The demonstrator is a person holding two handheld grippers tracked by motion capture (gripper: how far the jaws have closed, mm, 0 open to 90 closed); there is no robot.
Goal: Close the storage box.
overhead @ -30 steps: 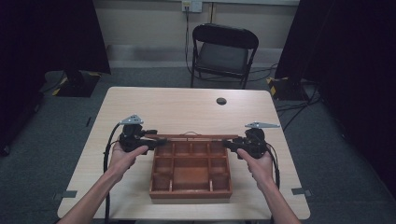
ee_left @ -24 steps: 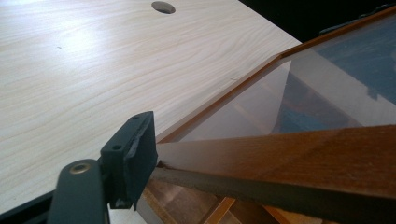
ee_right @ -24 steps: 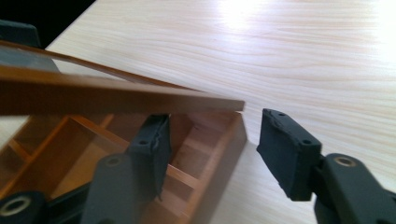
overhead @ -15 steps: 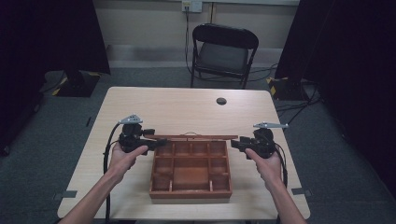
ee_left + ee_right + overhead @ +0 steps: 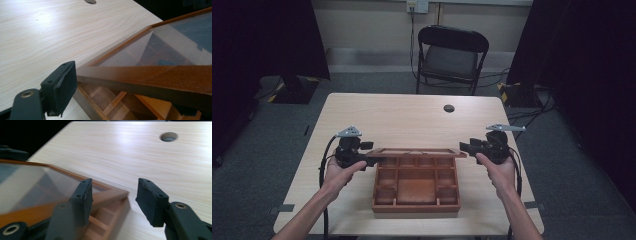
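wooden compartment box [image 5: 416,186] sits on worktop [image 5: 402,117], near its front edge. glazed lid [image 5: 414,152] raised over box's back half, hinged at far edge. left gripper [image 5: 362,154] at lid's left end, fingers [image 5: 60,88] just opening, one pad beside frame, not pressing. right gripper [image 5: 466,148] off lid's right corner, fingers [image 5: 150,200] spread, nothing pinched. risk, as judged: lid unsupported, may drop shut and slam glass; cause – both grips loose at once.
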